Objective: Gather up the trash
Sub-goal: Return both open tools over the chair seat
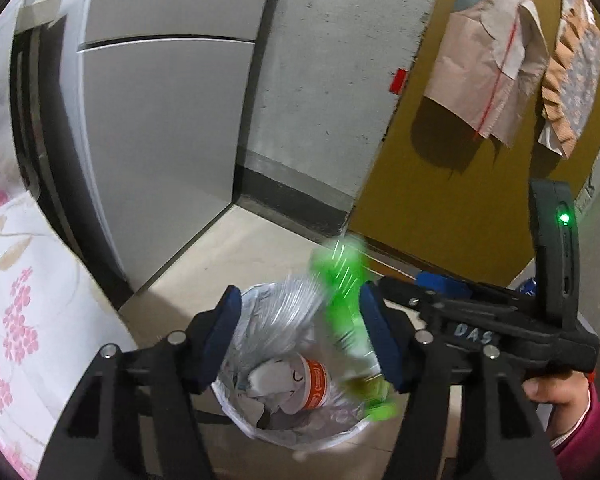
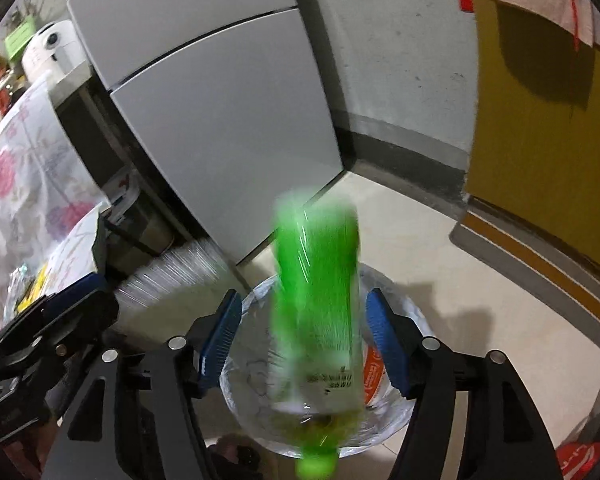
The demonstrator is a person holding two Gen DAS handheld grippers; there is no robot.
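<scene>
From the left wrist view, the left gripper [image 1: 300,340] stands wide open above the trash bin [image 1: 236,412], a round bin with a clear liner on the pale floor [image 1: 228,256]; between its blue pads is a smeared clear plastic piece [image 1: 288,312], not pressed by either pad; a blurred green bottle [image 1: 346,320] passes just inside its right-hand pad, cap end down over the bin's rim; whether bottle and pad touch cannot be told; inside the bin lie crumpled paper [image 1: 272,384] and a bottle with an orange label [image 1: 316,384]; the right gripper [image 1: 388,284] reaches in from the right, a person's hand [image 1: 552,388] under its body.

From the right wrist view, the right gripper [image 2: 304,340] is also wide open; the green bottle [image 2: 316,304] hangs blurred between its pads, clear of both, cap pointing down over the bin [image 2: 396,412]; the left gripper [image 2: 80,292] is at the left edge with the clear plastic piece [image 2: 168,280] streaked just beyond it; a grey cabinet [image 2: 220,120] stands behind.
</scene>
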